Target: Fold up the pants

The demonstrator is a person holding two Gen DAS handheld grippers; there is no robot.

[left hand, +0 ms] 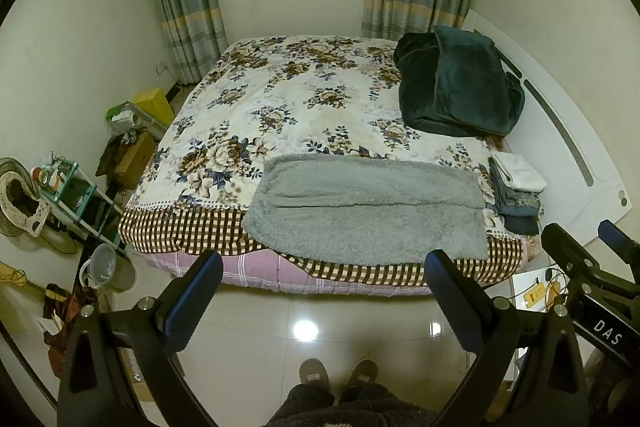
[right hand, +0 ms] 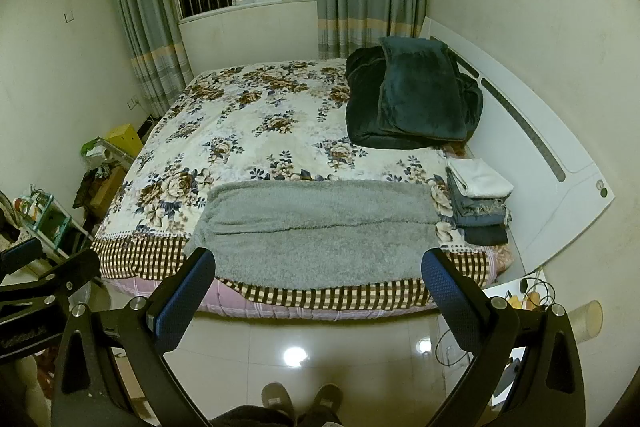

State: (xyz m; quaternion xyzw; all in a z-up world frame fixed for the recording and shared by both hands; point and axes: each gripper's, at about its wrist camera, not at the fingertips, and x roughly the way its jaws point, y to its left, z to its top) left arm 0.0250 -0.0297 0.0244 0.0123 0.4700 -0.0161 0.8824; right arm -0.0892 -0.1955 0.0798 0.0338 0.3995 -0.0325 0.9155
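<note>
The grey fleecy pants (left hand: 366, 209) lie flat on the bed (left hand: 280, 99), stretched sideways along its near edge, already doubled lengthwise so that one leg lies on the other with a seam line running across the middle. In the left wrist view they sit just past 12 o'clock of the left hand-held gripper (left hand: 324, 291), whose two blue-padded fingers are spread wide and hold nothing, hanging over the tiled floor (left hand: 256, 355) short of the mattress. The right hand-held gripper (right hand: 320, 287) stands the same way in its own view: fingers wide apart, nothing between them, the pants (right hand: 316, 231) at 12 o'clock beyond the tips. Neither one touches the cloth. Each gripper shows at the edge of the other's view, the right one at 4 o'clock in the left view (left hand: 592, 259).

At 2 o'clock from the pants, near the white headboard (left hand: 560, 131), rests a small stack of folded clothes (left hand: 516, 191), a white piece on top of darker ones. Farther back at 1 o'clock is a heaped dark green blanket (left hand: 460, 83). The bed wears a floral cover with a brown checked border. At 9 o'clock, on the floor beside the bed, stand a teal shelf rack (left hand: 76, 195) and a grey bin (left hand: 106, 267). The person's two slippers (left hand: 338, 377) show at 6 o'clock.
</note>
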